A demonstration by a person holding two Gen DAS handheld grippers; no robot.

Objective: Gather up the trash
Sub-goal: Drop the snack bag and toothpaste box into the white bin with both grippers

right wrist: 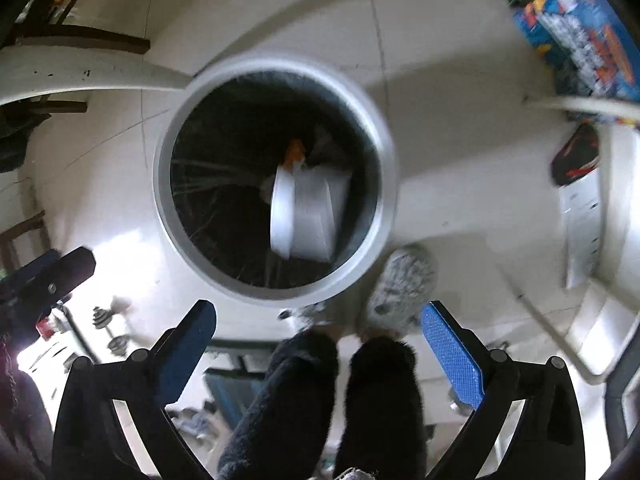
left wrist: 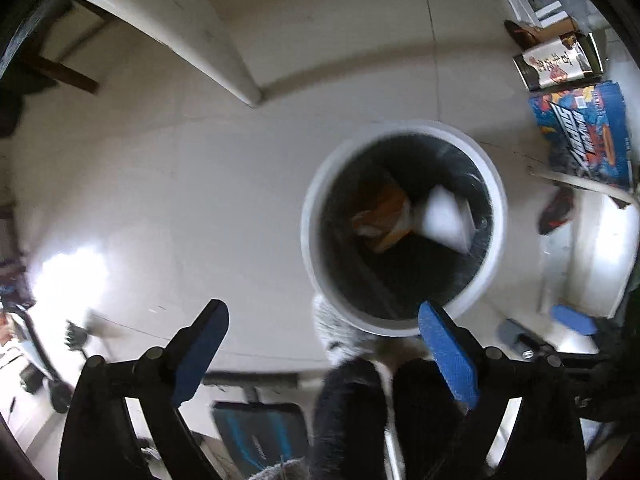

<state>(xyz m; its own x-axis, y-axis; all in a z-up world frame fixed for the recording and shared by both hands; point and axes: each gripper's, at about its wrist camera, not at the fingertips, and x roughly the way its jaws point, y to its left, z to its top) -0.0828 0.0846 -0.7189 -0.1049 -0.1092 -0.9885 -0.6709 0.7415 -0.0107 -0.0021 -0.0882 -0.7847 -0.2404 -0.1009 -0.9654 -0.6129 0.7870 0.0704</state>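
Observation:
Below me on the pale floor stands a round white trash bin [left wrist: 308,240] [right wrist: 386,184] with a black liner. Inside it lie an orange wrapper [left wrist: 386,216] [right wrist: 296,150] and a white plastic container [left wrist: 444,220] [right wrist: 308,212], both blurred. My left gripper [left wrist: 322,310] points down beside the bin's near rim, open, with nothing between its blue pads. My right gripper [right wrist: 319,309] hangs just short of the bin's near rim, also open and empty. The right wrist view catches the left gripper's fingers [right wrist: 56,272] at its left edge.
The person's legs in dark fuzzy trousers [right wrist: 376,396] and grey slippers [right wrist: 404,280] stand right by the bin. A blue printed box [left wrist: 584,132] and other boxes sit at the right. A white panel [left wrist: 176,28], dark chair legs [right wrist: 84,36] and dumbbells [right wrist: 104,320] lie around.

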